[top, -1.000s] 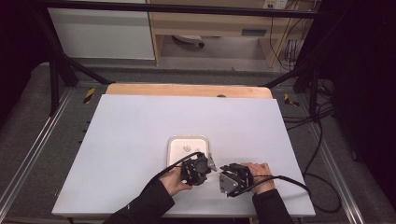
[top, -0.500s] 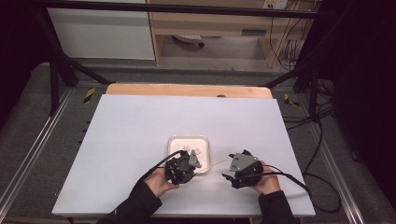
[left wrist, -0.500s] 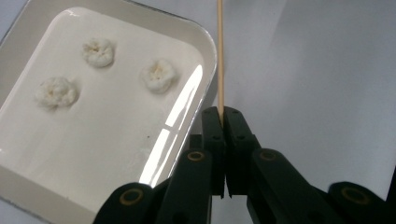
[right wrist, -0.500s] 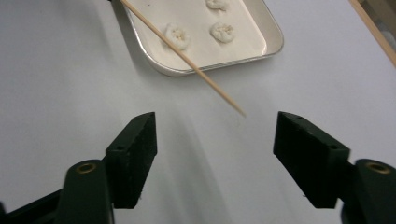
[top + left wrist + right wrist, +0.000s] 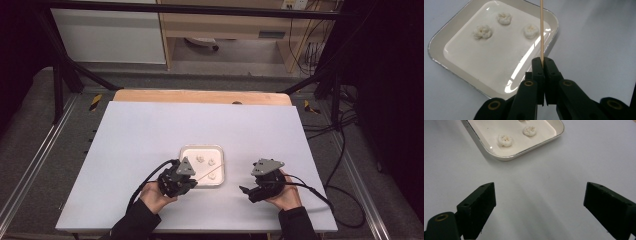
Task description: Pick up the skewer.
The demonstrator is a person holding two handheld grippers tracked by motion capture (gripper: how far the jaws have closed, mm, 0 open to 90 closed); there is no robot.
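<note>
Left gripper: fingers clamped on the skewer, over the tray.
Right gripper: fingers just opened wide, nothing between.
Pieces: three on the tray (small, soft-looking).
Advice: aim the tip squarely at one piece, push gently along the counter.

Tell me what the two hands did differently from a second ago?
The hands drew apart: the right tongs slid right, away from the tray, and their jaws have just been opening, with nothing between them. It looks as if they let go of the wooden skewer. The left tongs shifted left, still clamped on the skewer. The tray and its three white pieces stayed put.
</note>
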